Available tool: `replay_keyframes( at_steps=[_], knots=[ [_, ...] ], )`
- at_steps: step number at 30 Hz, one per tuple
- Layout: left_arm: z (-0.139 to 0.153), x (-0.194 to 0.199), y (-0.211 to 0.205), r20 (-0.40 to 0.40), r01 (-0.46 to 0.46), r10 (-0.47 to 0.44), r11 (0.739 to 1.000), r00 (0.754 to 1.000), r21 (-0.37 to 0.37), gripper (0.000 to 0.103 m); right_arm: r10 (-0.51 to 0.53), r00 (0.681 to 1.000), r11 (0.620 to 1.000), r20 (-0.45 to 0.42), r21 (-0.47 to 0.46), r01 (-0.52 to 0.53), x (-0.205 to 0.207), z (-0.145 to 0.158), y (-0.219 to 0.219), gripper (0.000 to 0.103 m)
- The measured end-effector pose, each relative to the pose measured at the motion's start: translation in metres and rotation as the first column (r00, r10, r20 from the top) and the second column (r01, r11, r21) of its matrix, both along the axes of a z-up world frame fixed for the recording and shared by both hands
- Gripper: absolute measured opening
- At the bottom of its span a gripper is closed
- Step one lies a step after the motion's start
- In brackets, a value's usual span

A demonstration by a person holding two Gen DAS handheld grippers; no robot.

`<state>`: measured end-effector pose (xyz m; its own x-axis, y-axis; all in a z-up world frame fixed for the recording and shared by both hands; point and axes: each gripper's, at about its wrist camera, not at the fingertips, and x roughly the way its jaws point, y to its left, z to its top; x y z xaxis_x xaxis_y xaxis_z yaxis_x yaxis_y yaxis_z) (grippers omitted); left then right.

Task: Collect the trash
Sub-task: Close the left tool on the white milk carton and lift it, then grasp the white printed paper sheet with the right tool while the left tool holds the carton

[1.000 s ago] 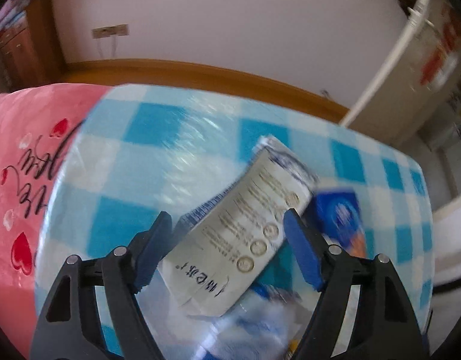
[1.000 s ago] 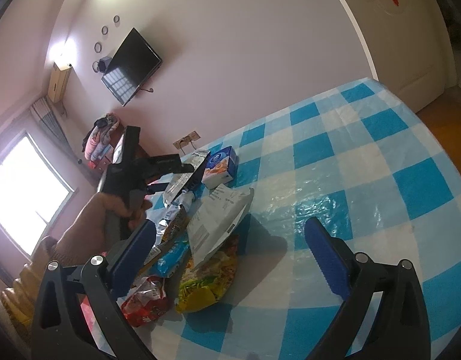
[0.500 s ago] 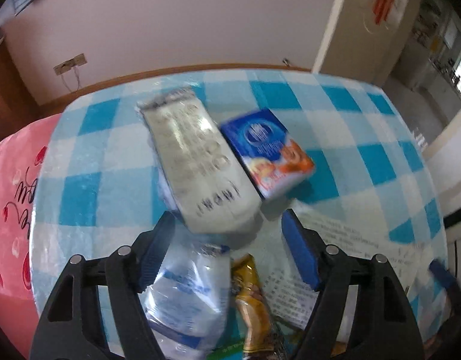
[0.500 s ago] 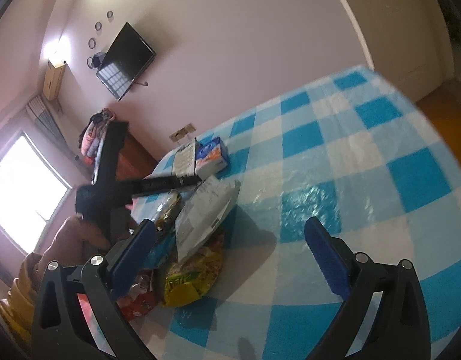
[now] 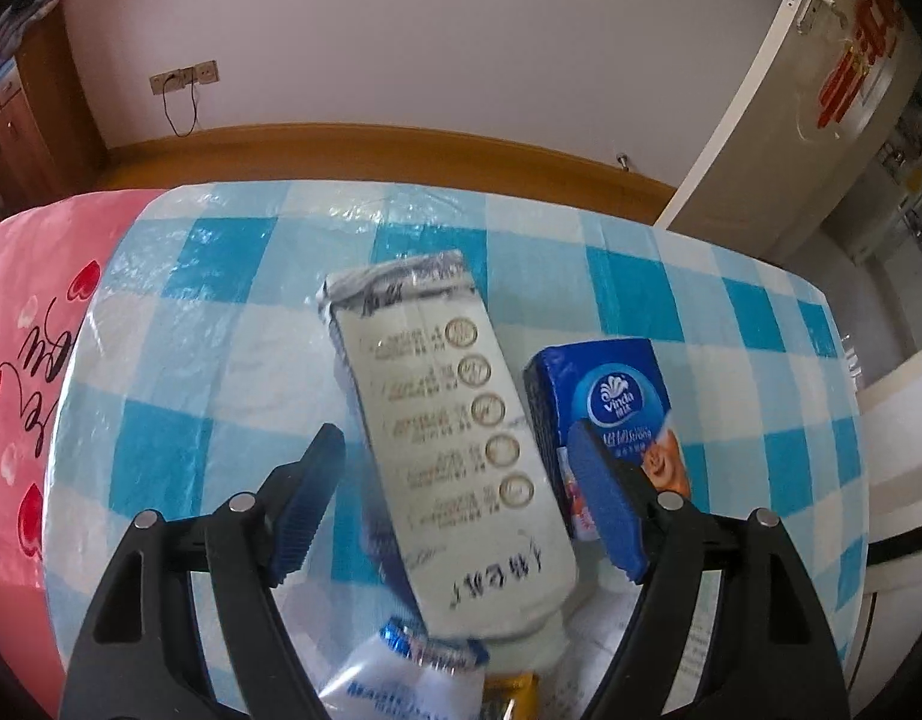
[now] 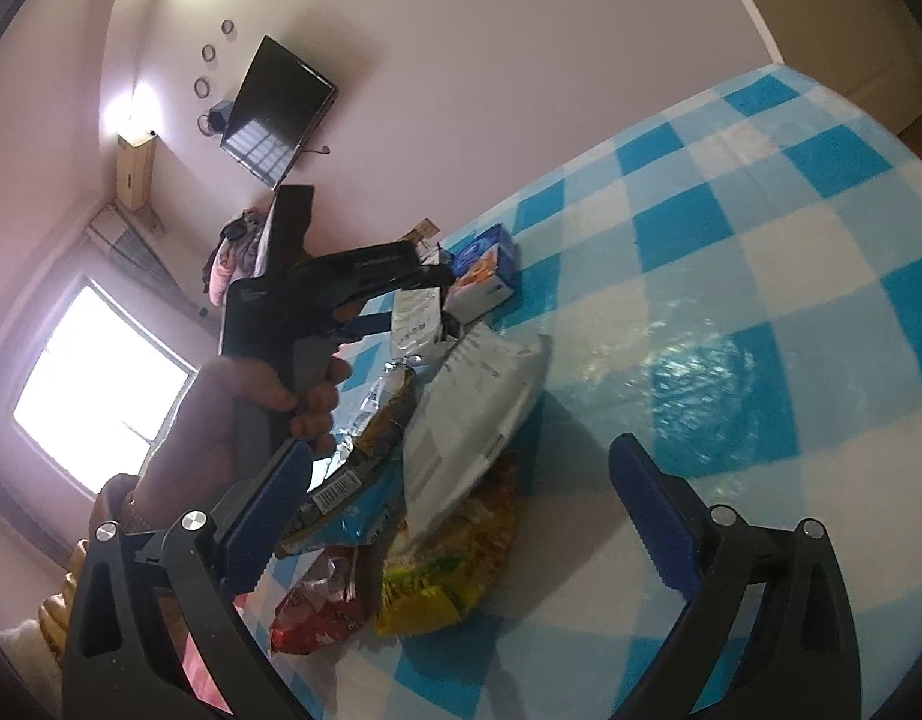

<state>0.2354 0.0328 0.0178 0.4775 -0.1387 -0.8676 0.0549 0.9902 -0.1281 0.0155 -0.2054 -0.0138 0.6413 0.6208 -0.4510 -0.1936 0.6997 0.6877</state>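
A long grey-white snack packet [image 5: 455, 456] lies on the blue-checked table [image 5: 209, 324], just beside a blue tissue pack [image 5: 610, 414]. Your left gripper [image 5: 455, 498] straddles it, jaws opening, pads apart from it. Your right gripper [image 6: 461, 516] hangs wide over bare tablecloth.

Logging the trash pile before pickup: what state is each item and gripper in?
Left gripper: jaws opening, astride the grey-white packet, not gripping.
Right gripper: open, empty.
Grey-white packet: lying flat, printed side up.
Blue Vinda tissue pack: lying beside the packet.
White mailer bag: crumpled, atop the wrappers.
Yellow snack wrapper: crumpled, partly covered.
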Motion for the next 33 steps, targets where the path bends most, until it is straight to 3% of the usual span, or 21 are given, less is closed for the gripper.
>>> replay_keyframes(
  at_steps=[2, 4, 9, 16, 30, 33],
  knots=[
    [-0.001, 0.003, 0.001, -0.003, -0.007, 0.007, 1.0, 1.0, -0.019, 0.076, 0.003, 1.0, 1.0, -0.008, -0.001, -0.003, 0.005, -0.001, 0.003, 0.091],
    [-0.002, 0.002, 0.004, 0.0, -0.006, 0.006, 0.999, 1.0, -0.044, 0.072, 0.003, 0.999, 1.0, -0.034, 0.011, -0.003, 0.01, -0.006, 0.004, 0.079],
    [-0.007, 0.001, 0.018, -0.002, -0.03, 0.03, 0.989, 1.0, -0.146, 0.061, -0.002, 0.998, 0.999, -0.061, 0.045, 0.005, 0.016, -0.014, 0.002, 0.073],
    [-0.01, -0.009, 0.01, 0.021, -0.01, 0.013, 0.991, 1.0, -0.134, 0.06, 0.033, 0.998, 0.999, -0.061, 0.031, -0.031, 0.019, -0.013, 0.009, 0.073],
    [-0.01, -0.063, -0.018, -0.006, 0.162, -0.163, 0.984, 0.987, -0.067, 0.06, 0.033, 0.998, 0.998, -0.055, 0.054, -0.03, 0.008, -0.011, -0.003, 0.073],
    [-0.01, -0.077, -0.027, -0.012, 0.201, -0.202, 0.978, 0.979, -0.058, 0.06, 0.04, 0.998, 0.998, -0.058, 0.049, -0.037, 0.004, -0.011, -0.003, 0.068]
  ],
)
